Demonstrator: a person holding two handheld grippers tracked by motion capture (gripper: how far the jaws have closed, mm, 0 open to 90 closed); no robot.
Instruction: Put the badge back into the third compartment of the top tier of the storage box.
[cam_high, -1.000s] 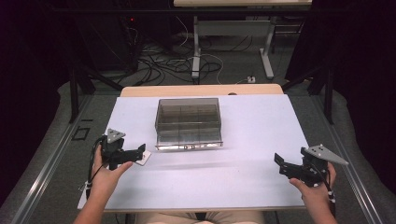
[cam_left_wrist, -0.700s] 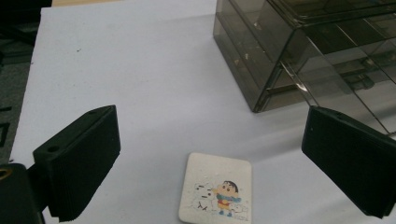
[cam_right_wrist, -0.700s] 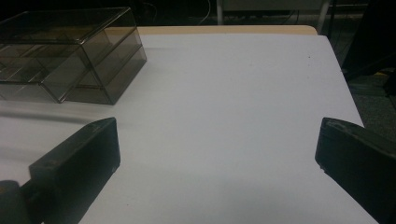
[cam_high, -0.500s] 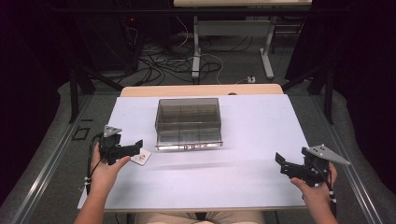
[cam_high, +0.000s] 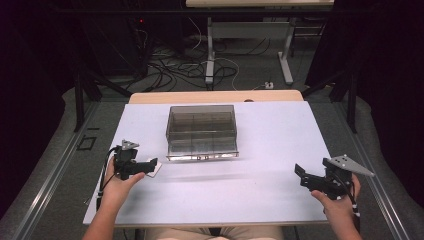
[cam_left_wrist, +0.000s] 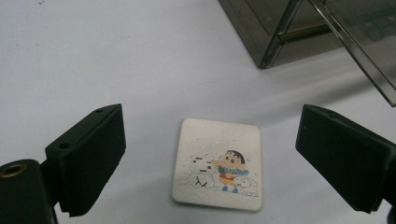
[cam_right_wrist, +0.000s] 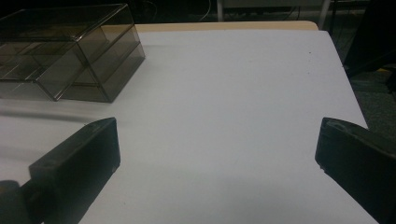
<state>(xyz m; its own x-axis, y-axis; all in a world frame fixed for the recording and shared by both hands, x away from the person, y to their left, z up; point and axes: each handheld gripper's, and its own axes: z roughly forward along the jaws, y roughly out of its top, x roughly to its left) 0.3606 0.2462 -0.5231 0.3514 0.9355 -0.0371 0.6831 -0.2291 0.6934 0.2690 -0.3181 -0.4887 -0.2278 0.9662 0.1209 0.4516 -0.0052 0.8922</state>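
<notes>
Jaws of the left claw (cam_left_wrist: 210, 163) stand apart and have just been closing, with a small cartoon-printed card (cam_left_wrist: 218, 164) lying flat on the white table (cam_high: 270, 130) between them at lower centre, untouched. At upper right sits a smoky clear plastic drawer box (cam_left_wrist: 299, 28). At lower right of the high view, the right claw (cam_high: 301, 174) gapes over bare table.
</notes>
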